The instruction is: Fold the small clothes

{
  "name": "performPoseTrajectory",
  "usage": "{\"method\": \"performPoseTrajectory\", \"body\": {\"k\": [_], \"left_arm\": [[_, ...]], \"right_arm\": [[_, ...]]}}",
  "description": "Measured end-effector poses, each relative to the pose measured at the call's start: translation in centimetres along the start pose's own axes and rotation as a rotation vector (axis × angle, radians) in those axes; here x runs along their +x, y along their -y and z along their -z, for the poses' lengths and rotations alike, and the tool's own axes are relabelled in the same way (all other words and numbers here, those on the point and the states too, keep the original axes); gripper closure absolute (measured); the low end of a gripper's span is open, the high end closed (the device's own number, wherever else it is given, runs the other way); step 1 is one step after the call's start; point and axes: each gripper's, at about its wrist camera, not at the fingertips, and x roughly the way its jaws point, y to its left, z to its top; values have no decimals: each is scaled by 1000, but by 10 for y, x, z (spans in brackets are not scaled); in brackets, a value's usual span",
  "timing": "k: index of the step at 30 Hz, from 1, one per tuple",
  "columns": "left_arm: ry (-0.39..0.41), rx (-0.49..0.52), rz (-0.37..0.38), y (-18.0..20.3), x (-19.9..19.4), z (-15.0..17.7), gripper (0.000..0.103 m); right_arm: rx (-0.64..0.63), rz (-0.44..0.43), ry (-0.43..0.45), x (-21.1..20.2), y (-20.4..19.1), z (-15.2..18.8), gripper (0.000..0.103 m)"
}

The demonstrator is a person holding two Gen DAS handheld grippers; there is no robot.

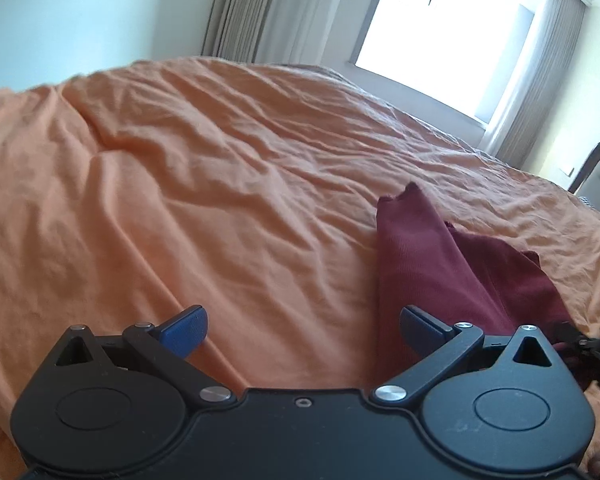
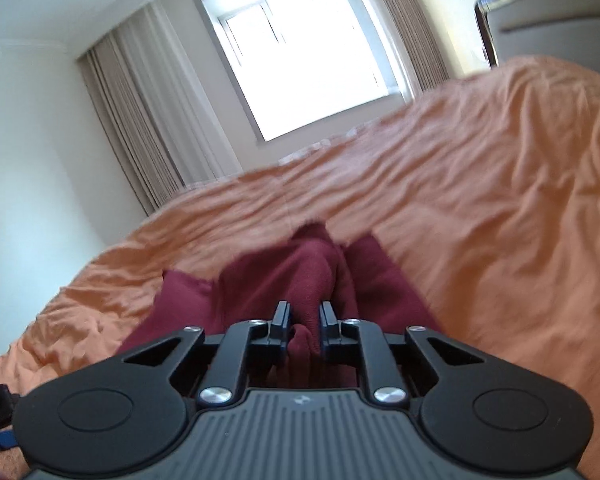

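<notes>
Left wall: plain and pale, at the far left of the left wrist view.
Curtains (image 1: 236, 8): grey, they hang beside the bright window (image 1: 440, 28).
Bed cover (image 1: 180, 180): orange, full of wrinkles, it fills most of both views.
Left gripper (image 1: 304, 330): its two blue-tipped fingers (image 1: 186, 330) stand wide apart, with nothing between them. Only the orange cover shows in the gap.
Garment (image 1: 420, 256): a dark red small piece of clothing, it lies on the bed cover to the right of the left gripper. One long fold points away from the camera and a flatter part spreads to the right. The right finger of the left gripper shows in front of its near edge; whether they touch, I cannot tell.
Right gripper (image 2: 304, 326): its fingers are drawn close together and pinch a bunch of the dark red garment (image 2: 312, 276) between them. The cloth rises as a ridge from the fingers and spreads on both sides on the cover. This view is a little blurred.
Headboard (image 2: 548, 28): grey with a dark frame, at the upper right, behind the bed.
</notes>
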Motion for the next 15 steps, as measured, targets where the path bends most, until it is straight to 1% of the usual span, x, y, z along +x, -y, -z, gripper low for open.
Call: {"method": "performPoseTrajectory", "body": {"k": [1, 3, 5, 7, 9, 10, 11, 12, 14, 15], "left_arm": [[10, 6, -3, 3, -2, -1, 1], [21, 21, 12, 7, -6, -2, 1], [20, 37, 28, 12, -7, -1, 1], [-2, 59, 24, 18, -1, 4, 1], [-45, 76, -6, 22, 7, 12, 1], [-59, 80, -33, 23, 10, 15, 1], [-65, 83, -49, 23, 12, 19, 1], [-60, 85, -50, 21, 11, 21, 1], [-57, 84, -50, 18, 9, 23, 1], [-61, 82, -51, 17, 9, 23, 1]], "right_arm": [[-20, 0, 19, -4, 2, -5, 87], [-62, 12, 58, -16, 7, -14, 88], [-85, 29, 71, -22, 13, -19, 88], [-97, 64, 36, -18, 19, -19, 88], [-90, 136, 4, -12, 25, -13, 87], [-70, 161, -9, -12, 29, -10, 84], [-47, 173, -16, -14, 34, -8, 78], [-29, 167, -14, -17, 36, -6, 72], [-50, 145, 7, -29, 35, 0, 44], [-72, 129, 14, -35, 32, 3, 39]]}}
